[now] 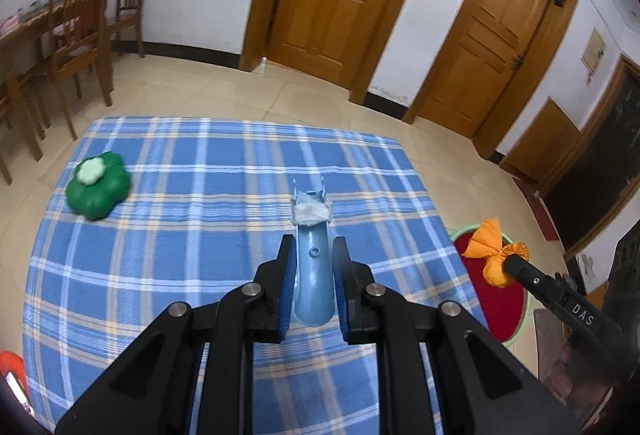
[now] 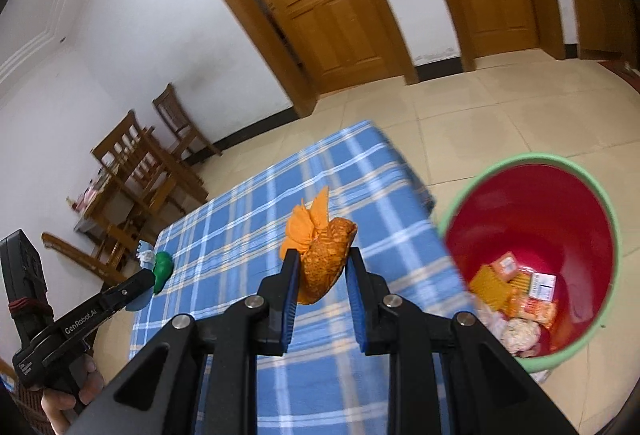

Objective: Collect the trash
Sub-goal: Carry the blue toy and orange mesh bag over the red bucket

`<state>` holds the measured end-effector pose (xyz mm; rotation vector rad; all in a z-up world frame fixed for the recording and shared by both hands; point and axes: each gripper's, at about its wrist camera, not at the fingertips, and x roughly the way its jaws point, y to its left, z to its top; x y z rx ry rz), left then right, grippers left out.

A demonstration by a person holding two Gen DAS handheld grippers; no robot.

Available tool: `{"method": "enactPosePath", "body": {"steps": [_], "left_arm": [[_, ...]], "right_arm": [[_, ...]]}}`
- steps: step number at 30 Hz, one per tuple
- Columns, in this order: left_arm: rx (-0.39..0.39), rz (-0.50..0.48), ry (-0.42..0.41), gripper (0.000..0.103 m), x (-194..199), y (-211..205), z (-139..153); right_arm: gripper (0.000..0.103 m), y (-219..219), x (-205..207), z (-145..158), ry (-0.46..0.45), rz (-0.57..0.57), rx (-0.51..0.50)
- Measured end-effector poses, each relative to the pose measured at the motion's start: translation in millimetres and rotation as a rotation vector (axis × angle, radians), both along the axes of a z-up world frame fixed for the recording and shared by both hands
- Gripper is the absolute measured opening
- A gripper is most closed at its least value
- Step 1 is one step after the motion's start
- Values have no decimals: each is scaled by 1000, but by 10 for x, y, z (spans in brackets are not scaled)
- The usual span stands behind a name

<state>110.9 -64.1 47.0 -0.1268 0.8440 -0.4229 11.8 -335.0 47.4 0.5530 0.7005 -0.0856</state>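
- At the far left of the blue checked worktop (image 1: pixel 200 235) sits a green flower-shaped thing (image 1: pixel 98 185) with a pale top; no claw touches it, and I cannot tell whether it counts as trash.
- Near the middle, the left claw (image 1: pixel 315 259) is clamped almost fully closed on a light-blue plastic tool (image 1: pixel 313 275). A wad of white tissue (image 1: pixel 313 213) sits across the tool's far end, lifted above the cloth.
- To its right, the right claw (image 2: pixel 321 267) is closed on a crumpled orange wrapper (image 2: pixel 324 251), its twisted paper end sticking up past the fingertips; it too is clear of the worktop.
- At the far right, on the floor just off the worktop's right edge, stands the red bin (image 2: pixel 560 203) with a green rim, already holding packets and crumpled paper.
- Judgement: picking up is finished for these two pieces, and the step in hand is carrying them to the bin. The orange wrapper is the nearer of the two.
- The next move calls for bringing the right claw over the bin's mouth before loosening its hold, so the wrapper falls inside and not on the rim.
- The left claw has farther to go to the right. The tissue looks only loosely seated on the tool, so it should be kept steady lest the wad slip off short of the bin.
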Motion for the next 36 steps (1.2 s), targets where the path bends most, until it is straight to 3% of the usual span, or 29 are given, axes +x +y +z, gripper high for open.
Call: {"method": "enactPosePath", "body": {"steps": [16,30,36], "left_arm": [[51,-187,-6,17,-70,-967,62],[98,-320,27,17,-164,-1662,-182],[118,-366,40,17,-222,-1890,-274]], "right_arm": [[26,-778,-548,-200,27,-201,40],[28,-1243,-786,-536,95,-335,60],[34,-1370,-853,-651,113,-369,72]]}}
